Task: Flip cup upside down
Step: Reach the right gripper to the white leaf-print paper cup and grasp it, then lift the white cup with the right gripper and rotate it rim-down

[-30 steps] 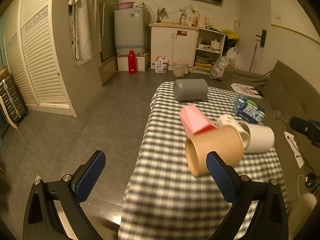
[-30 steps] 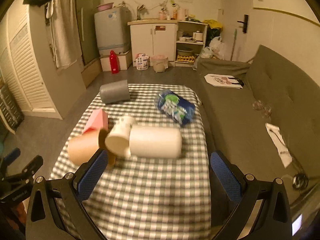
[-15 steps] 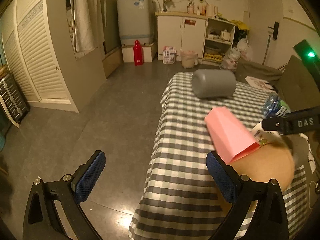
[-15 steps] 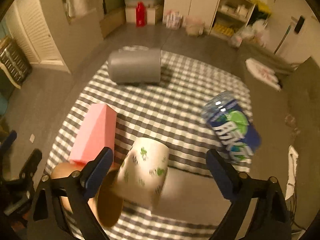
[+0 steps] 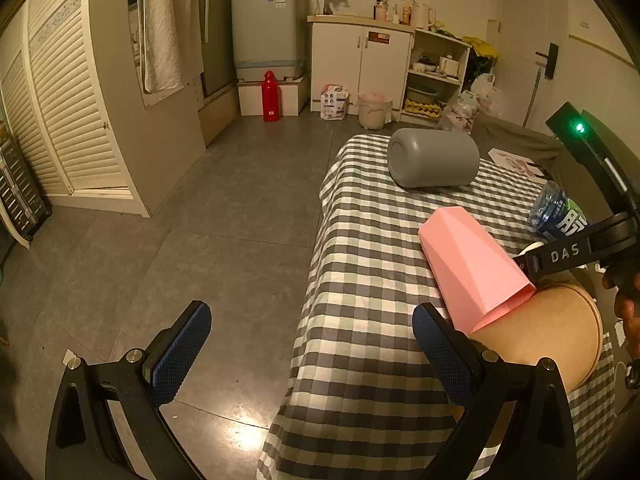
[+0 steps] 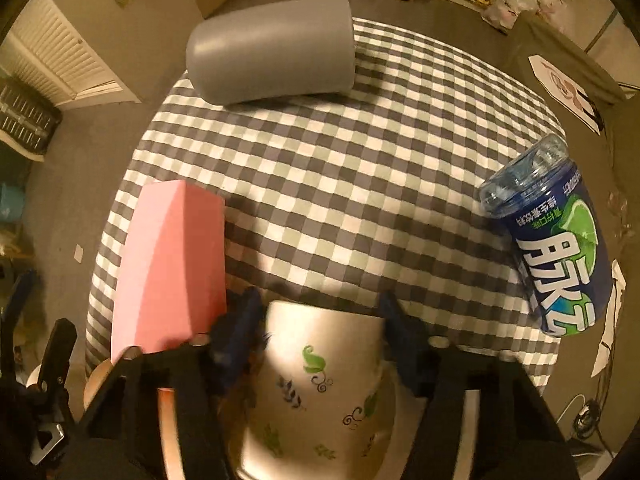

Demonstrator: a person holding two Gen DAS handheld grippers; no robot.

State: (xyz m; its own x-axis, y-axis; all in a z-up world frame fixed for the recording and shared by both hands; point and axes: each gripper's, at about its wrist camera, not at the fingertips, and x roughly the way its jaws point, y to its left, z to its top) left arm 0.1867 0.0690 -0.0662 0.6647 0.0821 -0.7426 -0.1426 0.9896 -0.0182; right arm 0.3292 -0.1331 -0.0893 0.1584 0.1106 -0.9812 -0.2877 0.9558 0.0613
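Observation:
A white paper cup with green leaf prints (image 6: 320, 376) lies on its side on the checked tablecloth (image 6: 360, 152). My right gripper (image 6: 320, 340) is closed around it, a blue pad touching each side. A brown paper cup (image 5: 548, 336) lies on its side beside it, partly under a pink faceted cup (image 5: 472, 268), which also shows in the right wrist view (image 6: 172, 264). My left gripper (image 5: 308, 352) is open and empty, low at the table's left edge, its right pad near the brown cup.
A grey cup (image 6: 272, 52) lies on its side at the table's far end. A blue drink bottle (image 6: 556, 248) lies at the right edge. A sofa (image 5: 516, 136) stands to the right. Bare floor (image 5: 200, 220) lies to the left.
My right gripper has dropped onto the white leaf cup and closed around it. My left gripper has moved a little closer to the pink and brown cups.

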